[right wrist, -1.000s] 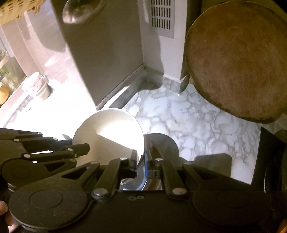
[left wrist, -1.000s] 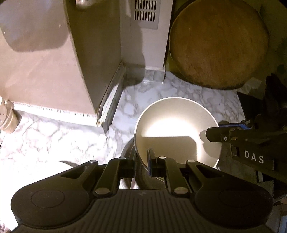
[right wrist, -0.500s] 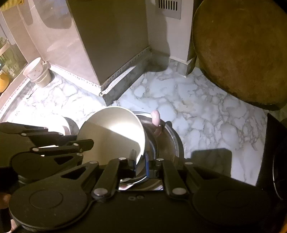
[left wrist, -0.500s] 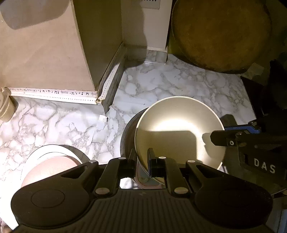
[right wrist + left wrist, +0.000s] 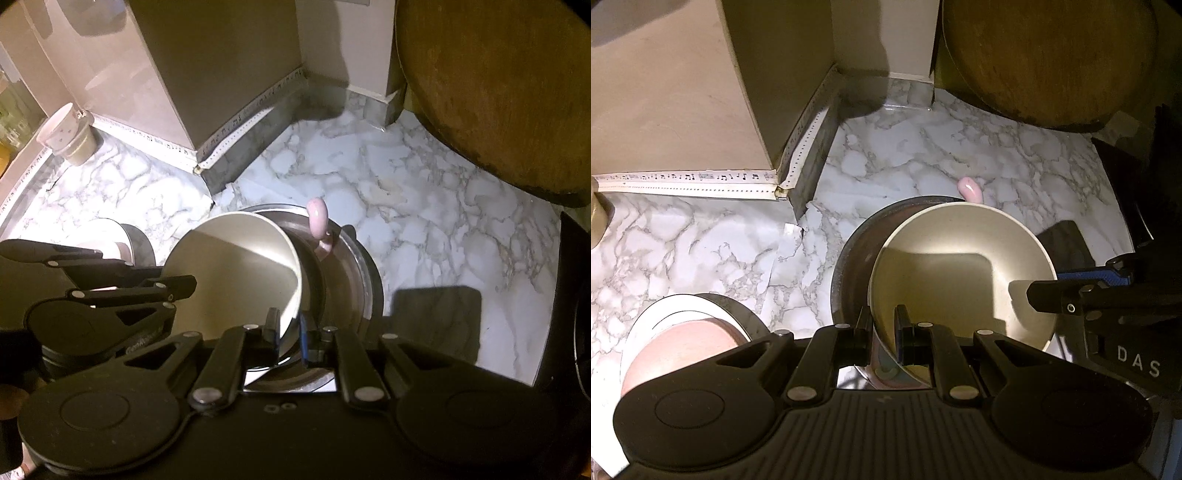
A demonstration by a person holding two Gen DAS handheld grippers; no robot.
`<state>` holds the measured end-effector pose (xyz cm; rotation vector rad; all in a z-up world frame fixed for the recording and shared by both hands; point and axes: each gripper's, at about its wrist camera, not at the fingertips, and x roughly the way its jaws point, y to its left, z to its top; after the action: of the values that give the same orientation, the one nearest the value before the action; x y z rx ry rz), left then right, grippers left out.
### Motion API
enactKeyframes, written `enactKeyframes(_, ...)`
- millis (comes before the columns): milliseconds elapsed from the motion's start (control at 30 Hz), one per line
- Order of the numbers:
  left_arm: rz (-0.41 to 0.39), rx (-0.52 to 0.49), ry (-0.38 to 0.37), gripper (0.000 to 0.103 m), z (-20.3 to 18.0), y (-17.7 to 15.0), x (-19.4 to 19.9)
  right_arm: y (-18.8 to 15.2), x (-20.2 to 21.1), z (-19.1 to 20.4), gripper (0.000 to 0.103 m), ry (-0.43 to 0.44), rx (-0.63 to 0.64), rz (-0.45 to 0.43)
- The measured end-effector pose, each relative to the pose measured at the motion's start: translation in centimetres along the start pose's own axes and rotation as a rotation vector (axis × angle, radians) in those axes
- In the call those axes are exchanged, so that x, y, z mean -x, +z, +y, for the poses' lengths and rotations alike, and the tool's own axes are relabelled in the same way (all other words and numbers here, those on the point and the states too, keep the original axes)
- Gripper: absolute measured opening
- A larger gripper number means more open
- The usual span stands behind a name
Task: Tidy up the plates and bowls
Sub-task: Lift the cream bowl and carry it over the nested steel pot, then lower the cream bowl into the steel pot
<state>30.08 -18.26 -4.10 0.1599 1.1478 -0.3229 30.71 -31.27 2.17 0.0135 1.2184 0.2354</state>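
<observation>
A cream bowl (image 5: 960, 273) is held tilted just above a dark metal bowl (image 5: 855, 258) on the marble counter. My left gripper (image 5: 882, 328) is shut on the cream bowl's near rim. My right gripper (image 5: 288, 328) is shut on the same cream bowl's (image 5: 236, 273) opposite rim; it shows at the right of the left wrist view (image 5: 1045, 295). The metal bowl (image 5: 351, 280) holds a pink-handled utensil (image 5: 318, 225). A white plate with a pink centre (image 5: 679, 332) lies at the left.
A beige cabinet corner (image 5: 753, 92) with a patterned trim strip stands at the back left. A round wooden board (image 5: 1049, 59) leans at the back right. A small pale cup (image 5: 68, 134) sits by the left wall. A dark appliance (image 5: 576, 295) borders the right edge.
Both grippers have moved down and back with the cream bowl. The metal bowl, the pink utensil and the white plate have come into view beneath it.
</observation>
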Motion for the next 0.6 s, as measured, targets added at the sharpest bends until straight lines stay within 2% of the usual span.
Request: enactKeyframes(600,0.004,-0.025,0.016,0.011,0.0,0.0,-1.8,0.0,-1.4,-0.4,0.012,0.012,-0.014,0.029)
